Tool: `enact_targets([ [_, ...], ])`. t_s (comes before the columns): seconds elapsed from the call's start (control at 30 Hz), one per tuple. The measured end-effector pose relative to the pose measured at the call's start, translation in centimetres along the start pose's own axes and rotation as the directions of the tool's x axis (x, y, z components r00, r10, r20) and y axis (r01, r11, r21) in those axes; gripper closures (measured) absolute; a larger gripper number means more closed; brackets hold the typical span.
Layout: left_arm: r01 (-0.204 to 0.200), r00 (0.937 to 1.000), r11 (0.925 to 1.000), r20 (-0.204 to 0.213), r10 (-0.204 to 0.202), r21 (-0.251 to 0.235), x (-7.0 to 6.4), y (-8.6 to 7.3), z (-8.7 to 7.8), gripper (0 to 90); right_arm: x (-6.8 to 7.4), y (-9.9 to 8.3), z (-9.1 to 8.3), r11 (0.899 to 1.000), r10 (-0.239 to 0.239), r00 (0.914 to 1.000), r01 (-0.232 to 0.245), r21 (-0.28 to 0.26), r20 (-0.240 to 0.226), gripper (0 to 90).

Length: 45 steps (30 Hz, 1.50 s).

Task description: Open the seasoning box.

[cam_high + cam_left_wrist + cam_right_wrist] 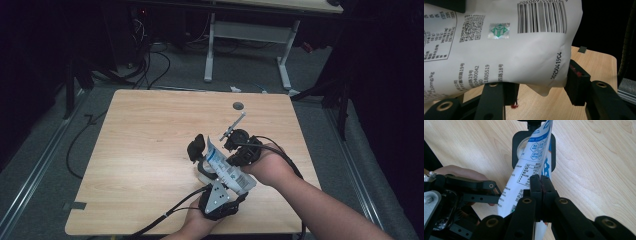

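- While both hands meet at lower centre of the high view, a white printed pouch (227, 167) hangs between them above the tabletop (150, 140).
- Right hand-held gripper (541, 185) is clenched on the pouch's edge.
- Left hand-held gripper (541, 86) stands spread around the pouch's lower end, its jaws not pinching it.

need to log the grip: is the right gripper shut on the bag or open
Shut on it. In the right gripper view the right gripper has its jaws pressed together on the bag's edge.
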<state>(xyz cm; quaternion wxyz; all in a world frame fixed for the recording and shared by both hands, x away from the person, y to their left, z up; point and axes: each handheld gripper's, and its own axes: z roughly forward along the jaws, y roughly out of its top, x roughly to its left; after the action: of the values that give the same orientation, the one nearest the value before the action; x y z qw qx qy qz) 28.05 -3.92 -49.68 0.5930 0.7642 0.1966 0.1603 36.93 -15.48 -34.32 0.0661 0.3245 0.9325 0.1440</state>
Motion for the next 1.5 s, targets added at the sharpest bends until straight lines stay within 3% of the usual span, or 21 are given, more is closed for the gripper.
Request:
enact_targets([
  [1.5, 0.002, 1.0000, 0.9999, -0.004, -0.002, -0.015, 0.08, 0.36, -0.10, 51.6, 0.10, 0.50, -0.18, 1.000, -0.017, 0.9998, 0.017, -0.002, 0.007, 90.0],
])
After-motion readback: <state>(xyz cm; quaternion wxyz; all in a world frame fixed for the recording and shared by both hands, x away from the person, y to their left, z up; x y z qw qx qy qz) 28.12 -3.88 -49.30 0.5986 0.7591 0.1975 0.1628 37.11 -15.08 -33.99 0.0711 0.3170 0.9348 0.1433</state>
